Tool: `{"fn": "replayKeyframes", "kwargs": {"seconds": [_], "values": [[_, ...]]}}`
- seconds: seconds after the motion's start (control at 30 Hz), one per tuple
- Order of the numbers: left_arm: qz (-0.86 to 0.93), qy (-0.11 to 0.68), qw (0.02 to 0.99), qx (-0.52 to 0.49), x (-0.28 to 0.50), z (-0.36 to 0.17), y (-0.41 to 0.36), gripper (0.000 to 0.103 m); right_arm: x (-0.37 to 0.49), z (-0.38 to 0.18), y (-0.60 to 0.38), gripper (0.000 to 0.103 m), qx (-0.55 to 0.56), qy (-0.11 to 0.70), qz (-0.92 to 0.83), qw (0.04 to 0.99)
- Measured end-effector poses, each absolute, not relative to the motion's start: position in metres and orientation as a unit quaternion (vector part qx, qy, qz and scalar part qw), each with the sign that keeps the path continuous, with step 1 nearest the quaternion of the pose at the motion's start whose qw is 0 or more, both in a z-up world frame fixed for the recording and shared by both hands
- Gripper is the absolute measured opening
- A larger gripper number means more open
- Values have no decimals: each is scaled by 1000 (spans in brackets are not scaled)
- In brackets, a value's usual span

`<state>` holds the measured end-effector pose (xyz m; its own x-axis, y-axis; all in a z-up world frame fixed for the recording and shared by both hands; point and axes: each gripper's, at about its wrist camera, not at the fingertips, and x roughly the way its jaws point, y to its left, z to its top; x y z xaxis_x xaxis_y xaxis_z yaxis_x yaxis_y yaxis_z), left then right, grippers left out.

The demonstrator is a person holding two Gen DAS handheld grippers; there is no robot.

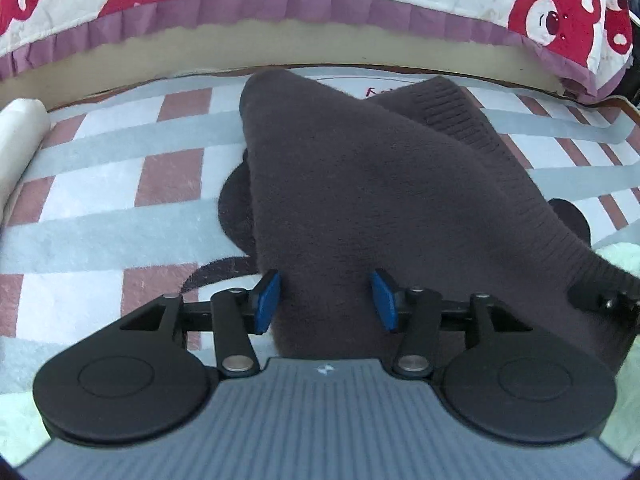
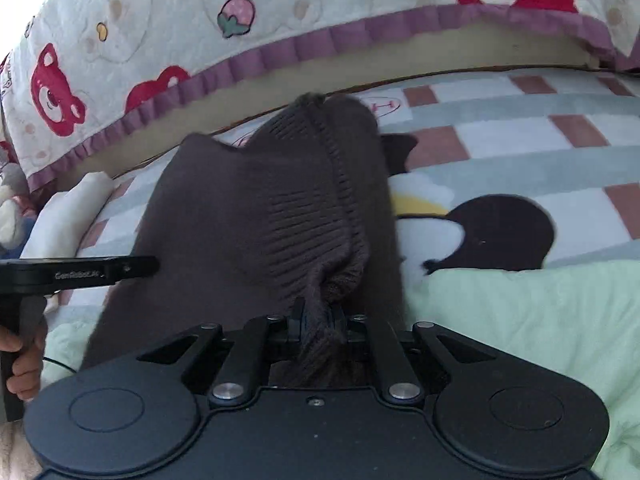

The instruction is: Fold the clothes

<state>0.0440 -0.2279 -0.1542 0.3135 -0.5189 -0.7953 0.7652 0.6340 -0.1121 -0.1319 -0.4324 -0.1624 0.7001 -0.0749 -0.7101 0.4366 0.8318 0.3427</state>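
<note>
A dark grey-brown knit sweater lies bunched on the checked blanket, its ribbed hem running toward the right gripper. My left gripper is open, and its blue pads stand either side of a fold of the sweater without pinching it. My right gripper is shut on the ribbed hem, which bunches up between its fingers. In the right wrist view the left gripper reaches in from the left edge, held by a hand. Part of the right gripper shows at the left wrist view's right edge.
The checked pink, grey and white blanket covers the surface, with a dark penguin print. A quilt with red bears and a purple frill rises behind. A white roll lies at the left. Pale green fabric is at the near right.
</note>
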Motion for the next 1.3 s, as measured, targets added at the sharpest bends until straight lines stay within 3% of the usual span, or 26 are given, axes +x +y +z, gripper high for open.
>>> {"fn": "replayKeyframes", "kwargs": {"seconds": [0.13, 0.3, 0.43, 0.57, 0.67, 0.7, 0.77, 0.8, 0.87, 1.1, 1.2, 1.27, 1.3], "values": [[-415, 425, 797, 107, 50, -149, -221, 50, -134, -129, -435, 12, 209, 319, -130, 915], [-463, 371, 800, 87, 36, -128, -220, 50, -140, -149, -448, 11, 260, 375, -159, 875], [-457, 406, 773, 169, 23, -150, -240, 52, -153, -170, -459, 28, 325, 393, -171, 843], [-440, 391, 776, 228, 9, -158, -252, 54, -164, -170, -471, 46, 340, 413, -162, 829], [-439, 393, 776, 225, 9, -158, -252, 55, -178, -176, -474, 51, 378, 412, -162, 813], [-439, 395, 776, 222, 10, -158, -251, 56, -177, -178, -474, 50, 391, 411, -151, 810], [-440, 399, 775, 215, 12, -158, -249, 56, -174, -179, -471, 22, 402, 410, -125, 809], [-440, 401, 775, 212, 13, -158, -248, 56, -171, -176, -466, 18, 383, 415, -112, 818], [-440, 405, 774, 208, 14, -158, -248, 56, -166, -172, -457, 13, 338, 437, -99, 828], [-439, 422, 772, 183, 22, -159, -244, 56, -164, -177, -448, 12, 272, 468, -93, 836], [-443, 430, 768, 172, 27, -156, -240, 56, -162, -171, -445, 21, 243, 490, -95, 832], [-449, 455, 758, 132, 39, -152, -233, 56, -159, -165, -444, 46, 207, 524, -84, 822], [-453, 477, 747, 94, 49, -148, -227, 56, -156, -161, -445, 48, 184, 548, -84, 812]]}}
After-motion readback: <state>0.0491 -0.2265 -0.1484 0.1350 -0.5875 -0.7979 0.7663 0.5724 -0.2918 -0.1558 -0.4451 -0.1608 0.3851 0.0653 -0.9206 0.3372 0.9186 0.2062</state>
